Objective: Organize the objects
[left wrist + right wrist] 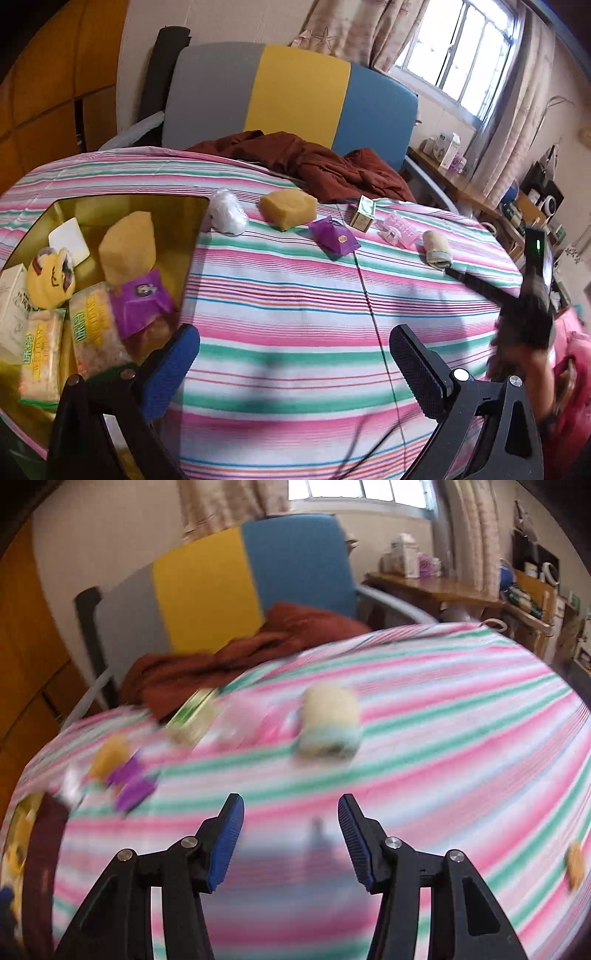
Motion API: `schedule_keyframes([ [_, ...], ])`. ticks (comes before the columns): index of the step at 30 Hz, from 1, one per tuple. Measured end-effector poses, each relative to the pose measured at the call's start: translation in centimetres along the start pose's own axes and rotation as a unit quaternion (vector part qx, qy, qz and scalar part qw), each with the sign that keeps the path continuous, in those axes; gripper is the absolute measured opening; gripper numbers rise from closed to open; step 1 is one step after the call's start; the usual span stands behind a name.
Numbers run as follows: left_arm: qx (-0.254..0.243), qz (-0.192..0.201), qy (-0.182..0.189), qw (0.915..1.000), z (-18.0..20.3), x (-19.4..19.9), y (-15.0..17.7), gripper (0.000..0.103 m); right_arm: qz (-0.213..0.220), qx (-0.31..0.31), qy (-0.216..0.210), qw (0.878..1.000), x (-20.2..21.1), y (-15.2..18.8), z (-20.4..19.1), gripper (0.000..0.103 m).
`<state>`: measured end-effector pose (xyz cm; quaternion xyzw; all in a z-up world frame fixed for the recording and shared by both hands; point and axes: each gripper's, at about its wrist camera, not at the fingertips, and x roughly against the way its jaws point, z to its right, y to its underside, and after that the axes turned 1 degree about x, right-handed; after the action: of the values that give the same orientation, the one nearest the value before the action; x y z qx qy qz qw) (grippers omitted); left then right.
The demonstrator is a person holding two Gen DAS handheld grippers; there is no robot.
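Loose items lie in a row across the striped sheet, apart from one another: a white bag, a yellow sponge, a purple packet, a small green box, a clear pink case and a cream roll with a pale green edge. The roll lies on its side, blurred in the right wrist view.

The gold tin sits at the sheet's left. It holds a second sponge, a purple packet, two snack packs, a yellow plush, a white pad and a white box.

Left gripper: jaws spread, nothing between. Right gripper: jaws parted, empty, above bare sheet short of the roll.

A brown cloth lies behind.
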<state>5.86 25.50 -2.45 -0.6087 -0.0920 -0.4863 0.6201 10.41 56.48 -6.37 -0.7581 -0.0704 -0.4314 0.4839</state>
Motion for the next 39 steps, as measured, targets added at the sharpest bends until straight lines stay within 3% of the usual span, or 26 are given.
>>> schedule_keyframes([
  [4,0.001,0.009,-0.012,0.9999,0.4,-0.9,-1.0,0.103,0.003,-0.014,0.008,1.000,-2.9,-3.6,1.1,0.056],
  [6,0.004,0.011,-0.017,0.9998,0.4,-1.6,-1.7,0.103,-0.007,-0.017,0.034,0.999,-4.7,-4.9,1.5,0.057],
  [9,0.004,0.012,-0.034,0.9993,0.5,-2.9,-2.7,0.103,-0.020,-0.029,0.017,0.999,-6.8,-5.5,2.2,0.057],
  [10,0.003,0.014,-0.039,0.9991,0.6,-3.3,-2.9,0.103,-0.024,-0.025,0.030,0.999,-7.4,-5.5,2.3,0.057],
  [12,0.003,0.010,-0.051,0.9987,0.9,-4.5,-3.4,0.103,-0.021,-0.024,0.008,0.999,-7.9,-5.3,2.3,0.057],
  [14,0.008,-0.005,-0.049,0.9987,1.2,-6.1,-3.9,0.103,-0.017,-0.007,0.004,1.000,-8.1,-4.8,1.8,0.051],
  [18,0.026,-0.028,-0.046,0.9982,2.2,-9.2,-4.9,0.103,0.001,0.036,0.019,0.999,-7.0,-3.6,0.4,0.050],
  [23,0.033,-0.037,-0.047,0.9976,4.3,-12.9,-6.7,0.103,0.008,0.024,0.016,1.000,-4.7,-1.3,0.9,0.050],
  [29,0.011,-0.049,-0.080,0.9956,7.1,-18.3,-9.2,0.103,0.027,0.005,0.015,1.000,-4.2,-0.9,1.8,0.050],
  [30,0.004,-0.048,-0.083,0.9954,7.3,-18.8,-9.4,0.101,0.028,0.005,0.016,0.999,-4.2,-0.9,1.7,0.050],
  [33,-0.016,-0.053,-0.098,0.9936,7.5,-20.0,-9.4,0.081,0.024,0.006,0.014,1.000,-4.5,-0.8,1.6,0.050],
  [35,-0.012,-0.065,-0.099,0.9929,6.8,-20.7,-9.0,0.074,0.024,0.005,0.011,1.000,-4.6,-0.8,1.7,0.050],
  [39,-0.019,-0.038,-0.097,0.9944,6.1,-20.4,-8.5,0.059,0.031,0.012,0.017,0.999,-4.4,-0.6,1.4,0.050],
])
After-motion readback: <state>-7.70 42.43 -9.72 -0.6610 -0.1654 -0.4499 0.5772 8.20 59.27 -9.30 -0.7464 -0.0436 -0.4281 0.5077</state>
